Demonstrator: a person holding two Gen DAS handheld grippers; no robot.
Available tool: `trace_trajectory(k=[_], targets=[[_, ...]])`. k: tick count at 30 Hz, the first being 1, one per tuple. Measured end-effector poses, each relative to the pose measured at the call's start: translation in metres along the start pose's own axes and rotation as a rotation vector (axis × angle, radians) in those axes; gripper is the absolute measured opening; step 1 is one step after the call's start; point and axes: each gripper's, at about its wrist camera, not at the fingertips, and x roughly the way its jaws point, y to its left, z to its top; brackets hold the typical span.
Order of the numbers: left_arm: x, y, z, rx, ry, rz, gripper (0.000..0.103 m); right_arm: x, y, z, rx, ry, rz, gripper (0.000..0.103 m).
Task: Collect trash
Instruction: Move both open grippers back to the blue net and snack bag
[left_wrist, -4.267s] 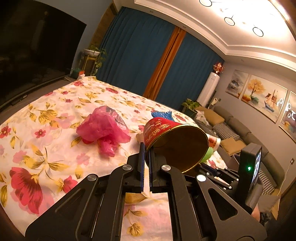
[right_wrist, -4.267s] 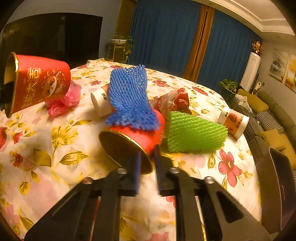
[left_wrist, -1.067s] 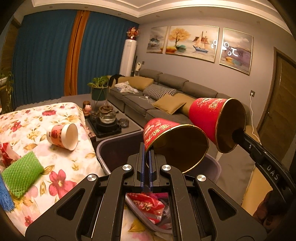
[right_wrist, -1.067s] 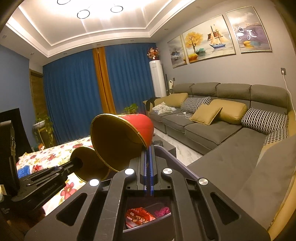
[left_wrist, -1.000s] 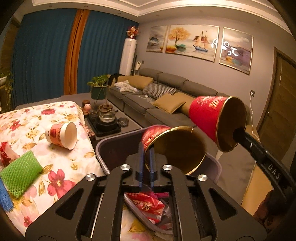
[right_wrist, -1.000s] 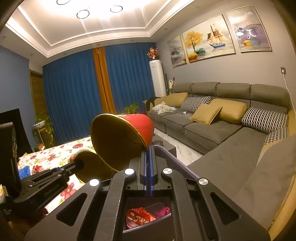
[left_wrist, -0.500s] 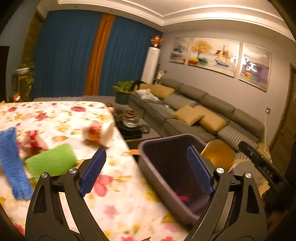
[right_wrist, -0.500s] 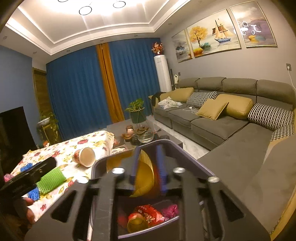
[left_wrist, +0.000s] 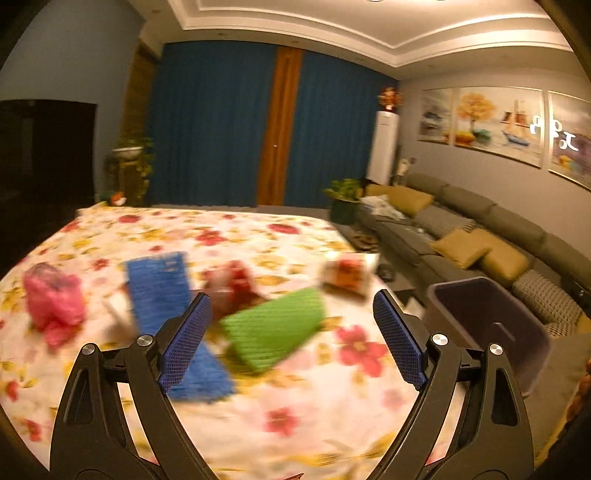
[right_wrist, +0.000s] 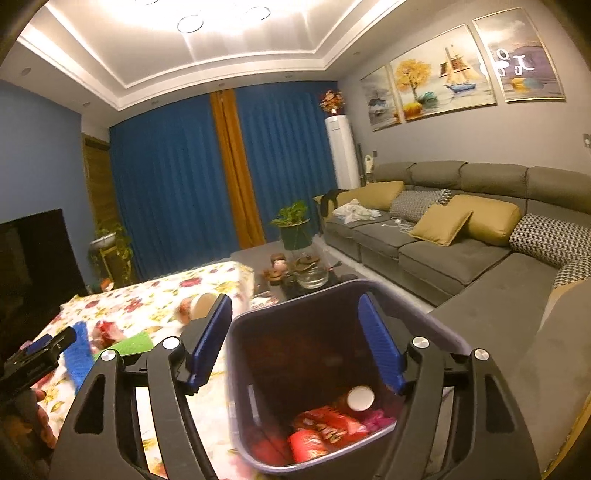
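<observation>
My left gripper (left_wrist: 290, 297) hangs open and empty over the flowered table (left_wrist: 332, 406), blurred by motion. Between its fingers I see a green foam net (left_wrist: 273, 336), with a blue foam net (left_wrist: 159, 284), a pink plastic bag (left_wrist: 51, 299), a red wrapper (left_wrist: 236, 280) and a paper cup (left_wrist: 347, 277) around it. My right gripper (right_wrist: 294, 301) is over the purple bin (right_wrist: 236, 369), its jaws opening with nothing between them. In the bin lie red cups (right_wrist: 306, 445), one showing its white base (right_wrist: 360, 398), and a red wrapper (right_wrist: 328, 424).
The bin (left_wrist: 487, 325) stands off the table's right edge, before a grey sofa (right_wrist: 461, 254). A low tea table (right_wrist: 306, 277) and a potted plant (right_wrist: 293, 225) are behind it. A dark TV (right_wrist: 33, 254) is at left. A hand (right_wrist: 33, 417) holds the left gripper.
Both grippers opened and let go of their red cups, which fell into the bin. The left gripper swung left from the bin back over the table; the right one shifted slightly.
</observation>
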Motion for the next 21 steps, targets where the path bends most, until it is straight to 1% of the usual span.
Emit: trace_trajectory(k=[4, 11, 17, 21], targets=[[-0.006, 0.034, -0.002, -0.029, 0.002, 0.061, 0.087, 0.007, 0.026, -0.005, -0.032, 0.027, 0.043, 0.071], [-0.015, 0.076, -0.004, -0.068, 0.001, 0.13, 0.087, 0.023, 0.083, -0.016, -0.113, 0.064, 0.113, 0.072], [-0.015, 0.108, -0.004, -0.096, 0.008, 0.173, 0.087, 0.043, 0.123, -0.022, -0.147, 0.097, 0.157, 0.071], [-0.016, 0.127, -0.002, -0.124, 0.007, 0.192, 0.087, 0.055, 0.158, -0.027, -0.188, 0.125, 0.201, 0.071]])
